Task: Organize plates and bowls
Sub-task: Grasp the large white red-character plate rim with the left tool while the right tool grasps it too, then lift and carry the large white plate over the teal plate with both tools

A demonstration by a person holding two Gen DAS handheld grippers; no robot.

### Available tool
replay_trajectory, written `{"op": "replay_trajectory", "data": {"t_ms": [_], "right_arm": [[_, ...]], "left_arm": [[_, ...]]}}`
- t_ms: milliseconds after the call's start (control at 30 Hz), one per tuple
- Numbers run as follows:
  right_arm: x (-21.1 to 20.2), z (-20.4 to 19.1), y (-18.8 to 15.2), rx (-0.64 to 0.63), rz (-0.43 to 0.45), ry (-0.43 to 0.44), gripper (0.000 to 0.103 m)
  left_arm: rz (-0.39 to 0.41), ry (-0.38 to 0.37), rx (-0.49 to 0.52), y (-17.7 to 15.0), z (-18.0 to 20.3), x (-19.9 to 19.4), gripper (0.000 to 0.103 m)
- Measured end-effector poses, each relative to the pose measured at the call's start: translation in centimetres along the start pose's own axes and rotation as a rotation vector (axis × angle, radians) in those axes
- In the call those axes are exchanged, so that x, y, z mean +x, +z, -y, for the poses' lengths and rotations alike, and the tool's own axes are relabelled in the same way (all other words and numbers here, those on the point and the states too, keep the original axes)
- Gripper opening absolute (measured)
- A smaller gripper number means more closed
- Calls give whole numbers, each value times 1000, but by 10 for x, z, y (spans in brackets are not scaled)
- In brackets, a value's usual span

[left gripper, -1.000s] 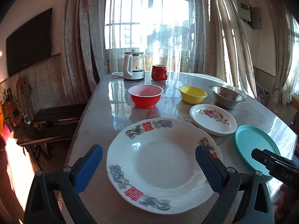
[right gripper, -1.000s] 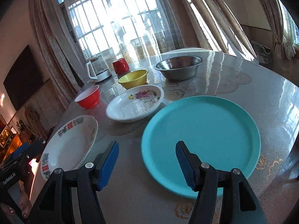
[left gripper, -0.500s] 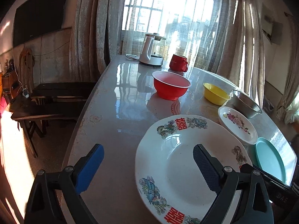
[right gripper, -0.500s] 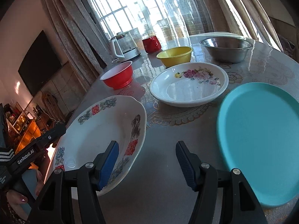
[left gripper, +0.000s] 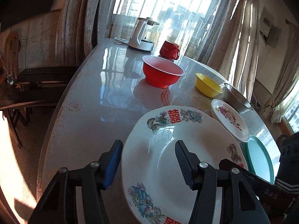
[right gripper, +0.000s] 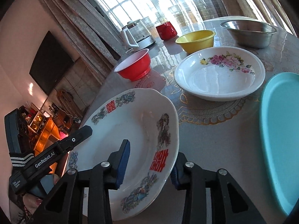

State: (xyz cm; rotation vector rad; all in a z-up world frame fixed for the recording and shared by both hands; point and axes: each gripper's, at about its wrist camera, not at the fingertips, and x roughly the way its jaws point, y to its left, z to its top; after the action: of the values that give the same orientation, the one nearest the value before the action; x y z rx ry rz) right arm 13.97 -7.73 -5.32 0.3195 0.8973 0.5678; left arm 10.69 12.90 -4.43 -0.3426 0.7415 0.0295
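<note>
A large white plate [left gripper: 168, 158] with red characters and painted birds lies on the marble table [left gripper: 93, 102] nearest me. My left gripper [left gripper: 147, 141] straddles its left rim, the blue pad outside and the other finger over the plate's well. Its jaws are closing, with a gap still showing. My right gripper [right gripper: 152, 149] straddles the same plate's [right gripper: 130, 127] right rim, one pad over the well and the other partly hidden under the edge. Its jaws are closing too. Each view shows the other gripper across the plate.
Behind the big plate stand a red bowl [left gripper: 161, 74], a yellow bowl [left gripper: 207, 85], a steel bowl [left gripper: 235, 99] and a flowered plate [right gripper: 218, 76]. A teal plate [right gripper: 280, 130] lies to the right. A red mug [left gripper: 169, 49] and a kettle [left gripper: 142, 35] are at the far end.
The right gripper swung left from the teal plate to the big plate's right rim. The left gripper shifted to its left rim. Both pairs of jaws have narrowed.
</note>
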Motion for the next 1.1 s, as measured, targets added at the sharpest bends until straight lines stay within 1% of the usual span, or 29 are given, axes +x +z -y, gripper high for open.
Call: {"op": "replay_trajectory", "data": {"t_ms": [33,100,200,233,400,467,533,600,767,900,1100], "right_arm": [[1,1,1,9,0,3,37],[1,3,2,21,0,13,37],[2,2,1,18,-2,3,35],[2,2,1,15,-2,-4,34],[3,-4,2,-23,-13,-43,32],[3,-6,1,-37,-13,-76,25],[2,-3,1,-26,-9,-74,22],[0,2,-1,-13,-3,-64,20],[-10,6,-8,-20,24,-72,19],[-20,8,-12,-38,44,-99,19],[-40,19,-17,0,60,-117,19]], "left_arm": [[-13,-7,0,0,0,2,54],[-32,-11,-11,1,-1,7,52],[-65,-21,-36,0,-6,14,44],[-61,-23,-42,0,-7,13,42],[-60,-29,-53,0,-9,13,41],[-56,-37,-63,-1,-11,12,37],[-52,-46,-61,0,-11,11,35],[-50,-58,-42,0,-8,9,35],[-45,-108,7,-3,2,5,35],[-66,-155,52,-6,12,4,35],[-76,-233,138,-13,31,-2,35]]}}
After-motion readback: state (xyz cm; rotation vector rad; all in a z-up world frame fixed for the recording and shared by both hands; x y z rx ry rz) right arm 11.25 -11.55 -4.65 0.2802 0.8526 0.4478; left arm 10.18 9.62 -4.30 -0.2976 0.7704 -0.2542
